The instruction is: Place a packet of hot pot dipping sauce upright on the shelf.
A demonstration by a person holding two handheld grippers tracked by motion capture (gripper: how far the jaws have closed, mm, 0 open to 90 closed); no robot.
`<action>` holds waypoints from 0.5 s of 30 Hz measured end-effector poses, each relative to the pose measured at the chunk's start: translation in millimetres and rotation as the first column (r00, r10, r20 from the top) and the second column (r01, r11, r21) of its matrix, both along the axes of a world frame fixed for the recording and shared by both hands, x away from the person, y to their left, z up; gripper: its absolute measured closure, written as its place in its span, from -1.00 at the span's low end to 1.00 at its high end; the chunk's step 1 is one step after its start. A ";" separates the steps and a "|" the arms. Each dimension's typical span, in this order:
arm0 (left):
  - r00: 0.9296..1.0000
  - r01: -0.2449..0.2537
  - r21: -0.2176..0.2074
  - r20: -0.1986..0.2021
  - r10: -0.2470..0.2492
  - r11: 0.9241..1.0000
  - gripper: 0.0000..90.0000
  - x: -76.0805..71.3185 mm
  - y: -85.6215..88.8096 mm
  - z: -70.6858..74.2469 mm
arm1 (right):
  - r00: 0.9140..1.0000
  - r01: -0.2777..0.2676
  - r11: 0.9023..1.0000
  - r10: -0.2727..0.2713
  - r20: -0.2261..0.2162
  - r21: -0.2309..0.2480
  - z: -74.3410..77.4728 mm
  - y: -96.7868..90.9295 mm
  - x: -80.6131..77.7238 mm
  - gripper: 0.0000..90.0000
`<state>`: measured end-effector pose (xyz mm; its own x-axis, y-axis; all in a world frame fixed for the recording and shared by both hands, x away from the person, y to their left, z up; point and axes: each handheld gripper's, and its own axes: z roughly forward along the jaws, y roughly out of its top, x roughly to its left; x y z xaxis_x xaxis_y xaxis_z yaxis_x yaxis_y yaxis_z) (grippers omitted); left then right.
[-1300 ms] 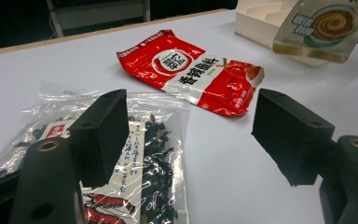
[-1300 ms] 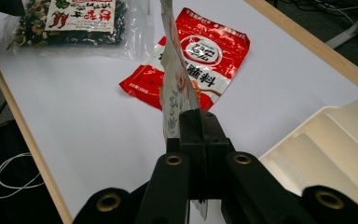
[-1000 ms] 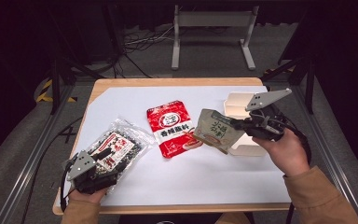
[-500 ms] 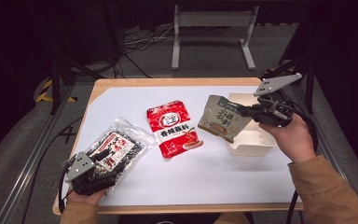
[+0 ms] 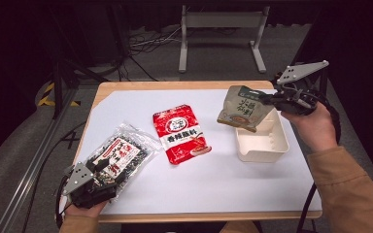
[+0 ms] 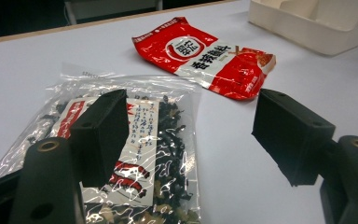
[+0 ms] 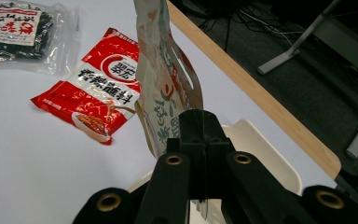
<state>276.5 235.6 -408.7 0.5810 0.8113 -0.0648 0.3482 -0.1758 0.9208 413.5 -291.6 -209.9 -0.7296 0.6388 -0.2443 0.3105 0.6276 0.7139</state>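
Observation:
My right gripper [image 5: 268,99] is shut on the edge of a green-and-beige pouch [image 5: 243,108] and holds it in the air over the far end of a cream tray [image 5: 262,151]. In the right gripper view the pouch [image 7: 163,88] stands up from the closed jaws of my right gripper [image 7: 200,135], with the tray [image 7: 265,158] below. A red pouch [image 5: 182,133] lies flat at the table's middle. My left gripper [image 5: 104,174] is open at the near left, over a clear bag of dark dried pieces [image 5: 119,155]. In the left gripper view, one wide-apart jaw of my left gripper [image 6: 196,135] hangs above the bag [image 6: 144,140].
A white sheet [image 5: 233,189] covers the wooden table, with bare room at the front middle. The red pouch [image 6: 205,56] and the tray [image 6: 307,28] lie beyond the left gripper. Dark floor, cables and a metal stand [image 5: 221,29] sit behind the table.
My right gripper has carried the green pouch to the right and upward, from beside the tray's left edge to above the tray. The left gripper has stayed still.

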 end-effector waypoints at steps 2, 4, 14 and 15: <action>1.000 -0.006 -0.004 0.002 0.006 1.000 -0.39 -1.4 1.0 -0.2 | 1.000 0.010 1.000 -0.010 0.005 0.000 1.0 -3.8 3.9 0.99; 1.000 -0.011 0.000 0.000 0.011 1.000 -0.39 -2.7 2.2 -0.5 | 1.000 0.017 1.000 -0.016 0.016 -0.003 1.6 -7.7 8.5 0.99; 1.000 -0.019 0.000 -0.005 0.019 1.000 -0.39 -4.2 4.0 -1.0 | 0.998 0.033 0.999 -0.031 0.054 -0.035 0.5 -17.3 28.7 0.99; 1.000 -0.017 0.001 -0.006 0.017 1.000 -0.39 -3.9 3.9 -1.1 | 0.998 0.032 0.999 -0.029 0.060 -0.038 -0.2 -18.2 31.0 0.99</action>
